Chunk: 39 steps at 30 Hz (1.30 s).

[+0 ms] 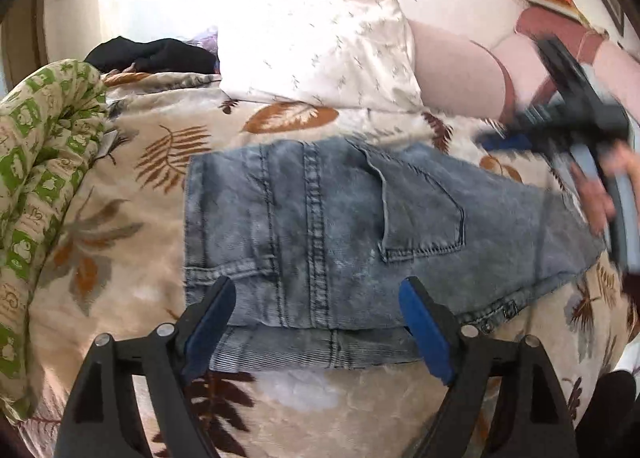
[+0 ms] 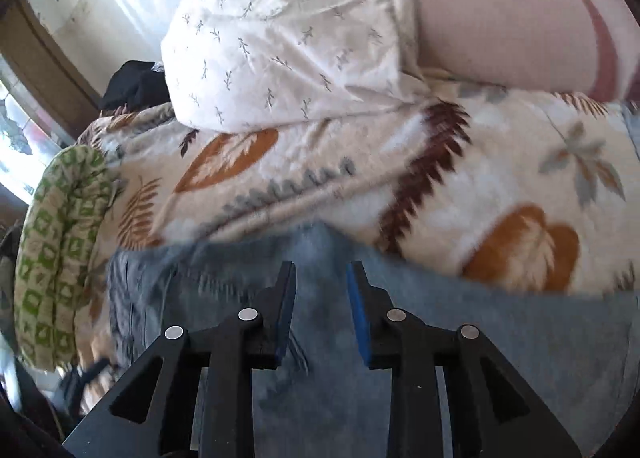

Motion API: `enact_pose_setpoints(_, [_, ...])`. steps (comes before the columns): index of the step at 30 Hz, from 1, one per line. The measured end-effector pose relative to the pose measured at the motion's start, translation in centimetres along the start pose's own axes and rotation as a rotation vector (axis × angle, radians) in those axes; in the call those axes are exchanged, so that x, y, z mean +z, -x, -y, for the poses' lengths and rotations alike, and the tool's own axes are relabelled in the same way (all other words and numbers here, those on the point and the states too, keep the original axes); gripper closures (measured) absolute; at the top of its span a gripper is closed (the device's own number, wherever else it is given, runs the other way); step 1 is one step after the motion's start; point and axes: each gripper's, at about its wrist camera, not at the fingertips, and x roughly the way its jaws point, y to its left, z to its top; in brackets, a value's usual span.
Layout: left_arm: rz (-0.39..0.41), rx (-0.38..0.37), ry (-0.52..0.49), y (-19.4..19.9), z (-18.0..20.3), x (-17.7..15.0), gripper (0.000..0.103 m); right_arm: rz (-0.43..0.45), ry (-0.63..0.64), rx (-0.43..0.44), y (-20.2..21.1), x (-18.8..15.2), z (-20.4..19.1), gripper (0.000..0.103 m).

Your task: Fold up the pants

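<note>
Nearest us in the left wrist view, the left gripper [image 1: 320, 298] has its fingers [image 1: 428, 332] spread wide, holding nothing, one on each side of the near edge of the pants [image 1: 340, 217]. These faded blue jeans lie flat on the bed blanket [image 1: 132, 225], back pocket up, reaching ahead of the fingers and off to their right. Past that right end we see the right gripper [image 1: 568, 125], blurred, with a hand [image 1: 600, 193] on it. In the right wrist view, the right gripper [image 2: 321, 270] has its fingers [image 2: 357, 314] set narrowly apart with only denim [image 2: 500, 338] showing beneath; nothing is pinched. Ahead of both lies a white pillow [image 1: 320, 49]; left of the fingers, a green-patterned quilt [image 1: 36, 161].
</note>
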Motion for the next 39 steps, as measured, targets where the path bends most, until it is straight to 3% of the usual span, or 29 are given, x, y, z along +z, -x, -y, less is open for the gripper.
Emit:
enact_pose_setpoints(3, [0.01, 0.097, 0.003, -0.4, -1.4, 0.3, 0.015, -0.007, -0.021, -0.01, 1.9, -2.9, 1.0, 0.077])
enact_pose_setpoints(6, [-0.064, 0.209, 0.015, -2.9, -3.0, -0.4, 0.013, 0.01, -0.056, -0.02, 3.5, -5.7, 2.1, 0.076])
enact_pose_setpoints(8, [-0.131, 0.191, 0.061, -5.5, -4.2, -1.4, 0.003, 0.013, -0.096, -0.025, 4.4, -7.9, 3.3, 0.073])
enact_pose_setpoints(10, [-0.124, 0.181, 0.118, -6.0, -5.0, -1.4, 0.0, 0.001, -0.112, -0.044, 4.5, -9.5, 4.0, 0.072])
enact_pose_setpoints(16, [-0.109, 0.209, 0.065, -5.4, -4.2, -1.6, 0.0, -0.091, -0.147, -0.107, 2.0, -14.7, 6.0, 0.071])
enact_pose_setpoints(17, [-0.105, 0.21, 0.067, -5.0, -4.2, -1.7, 0.0, -0.046, -0.11, -0.111, 2.4, -15.7, 5.5, 0.071])
enact_pose_setpoints(21, [-0.052, 0.285, -0.007, -3.2, -3.0, -1.3, 0.0, -0.038, -0.047, -0.101, 3.9, -17.4, 4.9, 0.068])
enact_pose_setpoints(22, [-0.031, 0.314, -0.026, -2.4, -2.5, -1.2, 0.001, -0.031, -0.051, -0.091, 4.5, -17.4, 5.2, 0.068])
enact_pose_setpoints(24, [0.02, 0.328, -0.055, -1.0, -1.4, -0.5, 0.001, 0.071, -0.132, -0.058, 6.8, -17.5, 7.2, 0.068])
enact_pose_setpoints(27, [0.094, 0.311, -0.127, 1.2, 1.6, 1.2, 0.001, 0.263, -0.379, 0.052, 10.8, -18.9, 12.6, 0.06])
enact_pose_setpoints(28, [0.106, 0.289, -0.165, 1.6, 3.2, 1.9, 0.001, 0.325, -0.457, 0.087, 11.7, -19.6, 14.5, 0.053])
enact_pose_setpoints(30, [0.12, 0.251, -0.229, 1.9, 6.0, 3.2, 0.001, 0.417, -0.593, 0.138, 13.0, -21.4, 18.0, 0.051])
enact_pose_setpoints(35, [0.054, 0.105, -0.359, -0.4, 14.2, 5.9, 0.001, 0.51, -0.964, 0.237, 13.6, -25.3, 25.3, 0.05])
enact_pose_setpoints(37, [0.012, 0.045, -0.405, -2.1, 17.4, 6.8, 0.001, 0.495, -1.012, 0.22, 13.5, -25.6, 26.5, 0.05])
enact_pose_setpoints(39, [-0.042, -0.017, -0.461, -3.9, 20.4, 7.8, 0.001, 0.49, -1.094, 0.276, 12.9, -26.4, 27.9, 0.05])
